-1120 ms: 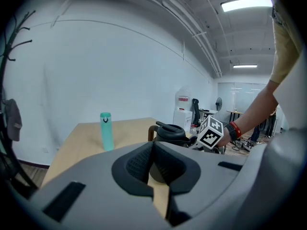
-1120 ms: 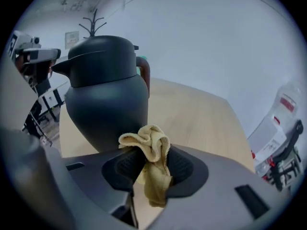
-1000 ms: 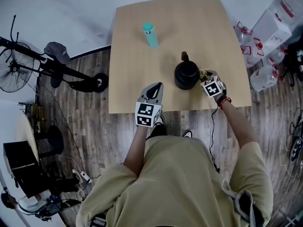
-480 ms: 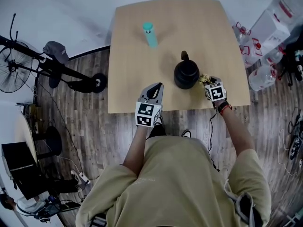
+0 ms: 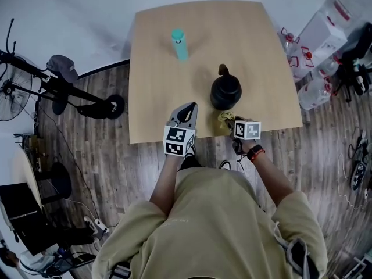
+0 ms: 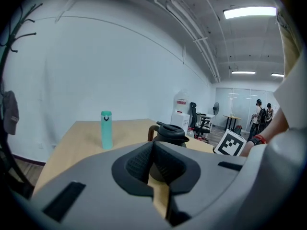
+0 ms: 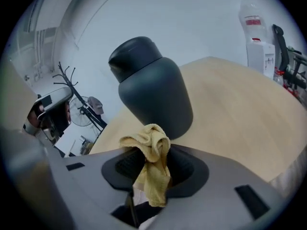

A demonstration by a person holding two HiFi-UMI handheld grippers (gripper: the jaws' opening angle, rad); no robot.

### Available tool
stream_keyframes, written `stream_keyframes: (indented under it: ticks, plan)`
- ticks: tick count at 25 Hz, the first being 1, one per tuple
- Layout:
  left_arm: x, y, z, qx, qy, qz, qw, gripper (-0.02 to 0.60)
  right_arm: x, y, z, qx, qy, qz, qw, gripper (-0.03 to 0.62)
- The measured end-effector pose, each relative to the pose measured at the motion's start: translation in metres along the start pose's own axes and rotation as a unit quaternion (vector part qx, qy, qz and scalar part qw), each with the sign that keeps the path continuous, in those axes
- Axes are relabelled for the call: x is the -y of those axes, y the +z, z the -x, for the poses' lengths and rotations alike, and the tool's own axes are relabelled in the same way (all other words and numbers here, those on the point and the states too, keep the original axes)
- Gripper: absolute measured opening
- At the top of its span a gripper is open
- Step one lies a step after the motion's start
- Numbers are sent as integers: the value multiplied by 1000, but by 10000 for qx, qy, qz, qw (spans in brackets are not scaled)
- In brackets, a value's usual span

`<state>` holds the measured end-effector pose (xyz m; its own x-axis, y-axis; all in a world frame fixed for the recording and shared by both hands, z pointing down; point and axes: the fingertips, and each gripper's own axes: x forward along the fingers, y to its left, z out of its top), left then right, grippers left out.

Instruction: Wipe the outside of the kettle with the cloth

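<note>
A black kettle (image 5: 225, 91) stands upright on the wooden table (image 5: 157, 68), its handle at the far side. My right gripper (image 5: 228, 118) sits at the table's front edge, just in front of the kettle, shut on a crumpled yellow cloth (image 5: 224, 118). In the right gripper view the yellow cloth (image 7: 151, 163) hangs from the closed jaws, a little short of the kettle (image 7: 152, 89). My left gripper (image 5: 188, 113) rests at the front edge to the kettle's left, shut and empty. In the left gripper view, the kettle (image 6: 168, 132) shows beyond the closed left gripper (image 6: 152, 164).
A teal bottle (image 5: 179, 43) stands upright at the far left part of the table. Water jugs and a dispenser (image 5: 317, 36) crowd the floor to the right. A fan (image 5: 9, 95) and a stand are on the floor at the left.
My right gripper has swung with the cloth from the kettle's right side round to its front, near the table edge. The left gripper has stayed put.
</note>
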<state>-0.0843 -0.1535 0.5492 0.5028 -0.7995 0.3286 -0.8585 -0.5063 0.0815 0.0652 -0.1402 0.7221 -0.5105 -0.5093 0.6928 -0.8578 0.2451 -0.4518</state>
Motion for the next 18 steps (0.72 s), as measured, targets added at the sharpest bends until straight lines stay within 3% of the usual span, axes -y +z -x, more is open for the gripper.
stream_keyframes:
  ticks: [8,18]
  plan:
    - [-19,3,8,37,-43,-16,10000,25,-54,3,-45,391,290,-1052,9933,149]
    - [-55,7,15,59,34,-17,10000,25,-74,27,-95,906,443,-2138,9717,149]
